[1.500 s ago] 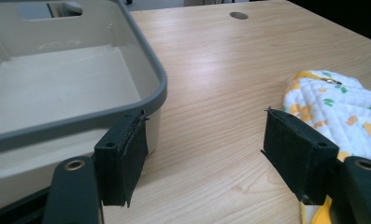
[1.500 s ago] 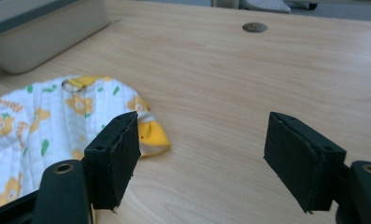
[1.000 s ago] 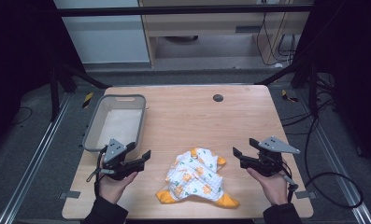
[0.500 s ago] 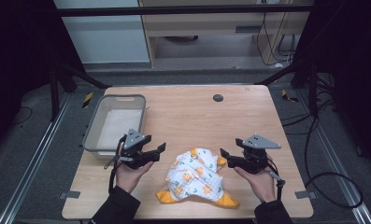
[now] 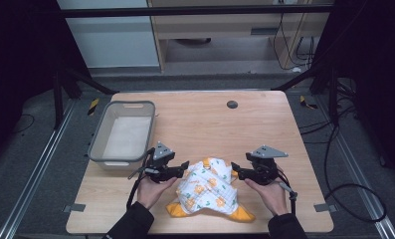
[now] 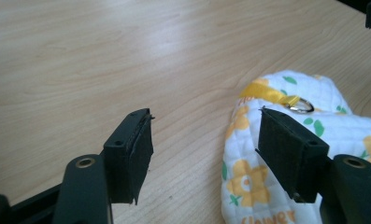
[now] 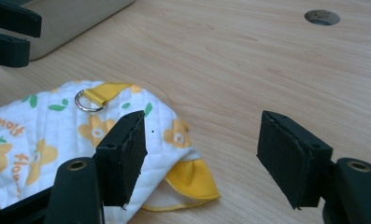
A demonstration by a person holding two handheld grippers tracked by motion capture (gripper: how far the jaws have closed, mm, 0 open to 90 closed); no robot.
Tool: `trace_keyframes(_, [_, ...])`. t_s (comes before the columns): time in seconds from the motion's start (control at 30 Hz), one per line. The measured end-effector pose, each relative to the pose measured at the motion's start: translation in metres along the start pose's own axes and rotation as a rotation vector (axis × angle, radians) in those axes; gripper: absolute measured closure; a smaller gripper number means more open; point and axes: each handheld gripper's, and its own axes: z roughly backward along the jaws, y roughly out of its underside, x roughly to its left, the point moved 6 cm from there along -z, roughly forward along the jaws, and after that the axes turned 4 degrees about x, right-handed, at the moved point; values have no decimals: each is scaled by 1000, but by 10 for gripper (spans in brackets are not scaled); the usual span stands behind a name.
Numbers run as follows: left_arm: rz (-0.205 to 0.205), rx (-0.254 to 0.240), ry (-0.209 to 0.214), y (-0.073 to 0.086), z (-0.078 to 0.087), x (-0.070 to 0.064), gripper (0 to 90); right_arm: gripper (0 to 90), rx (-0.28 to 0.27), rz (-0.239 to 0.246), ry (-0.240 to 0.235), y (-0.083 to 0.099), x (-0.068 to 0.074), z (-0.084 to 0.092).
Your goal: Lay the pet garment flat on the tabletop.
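A white quilted cloth (image 5: pixel 209 189) with yellow flowers, yellow trim and a metal ring (image 7: pixel 86 101) lies crumpled near the table's front edge. My left gripper (image 5: pixel 186 166) stands open at its left edge, low over the wood. In the left gripper view (image 6: pixel 204 154) the cloth (image 6: pixel 241 182) lies under the right-hand jaw and bare wood fills the gap. My right gripper (image 5: pixel 233 171) is open at the cloth's right edge. In its own view (image 7: pixel 199 158) the cloth (image 7: pixel 47 135) runs under the left-hand jaw. Both pairs of jaws have just been closing slightly, pressing on nothing.
A grey plastic basin (image 5: pixel 98 147) stands at the table's left, just behind my left hand. A round hole (image 5: pixel 232 104) sits in the far part of the wooden table (image 5: pixel 264 129). My left gripper (image 7: pixel 8 32) appears at the top left of the right gripper view.
Both hands have moved inward and down toward the cloth, the left from beside the basin to the cloth's left edge, the right to its right edge. The cloth has not moved.
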Motion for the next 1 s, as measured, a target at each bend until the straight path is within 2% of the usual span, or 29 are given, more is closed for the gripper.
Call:
trace_keyframes(0.17, [9,41,8,8,-10,0,352,334,18,10,-2,3,1,-7])
trace_keyframes(0.27, [-4,78,26,12,-16,-2,353,341,34,8,-17,6,5,-13])
trace_keyframes(0.57, [-10,108,39,23,-27,-7,388,372,109,58,-38,19,18,-33])
trace_keyframes(0.67, [-18,136,44,27,-32,-9,398,392,129,65,-38,23,20,-38])
trace_keyframes(0.8, [-37,156,45,30,-35,-12,428,446,142,85,-43,26,23,-43])
trace_keyframes(0.93, [-27,170,60,33,-38,-13,464,519,152,76,-48,29,22,-45])
trace_keyframes(1.0, [-15,182,79,37,-42,-14,522,582,156,72,-50,30,22,-47])
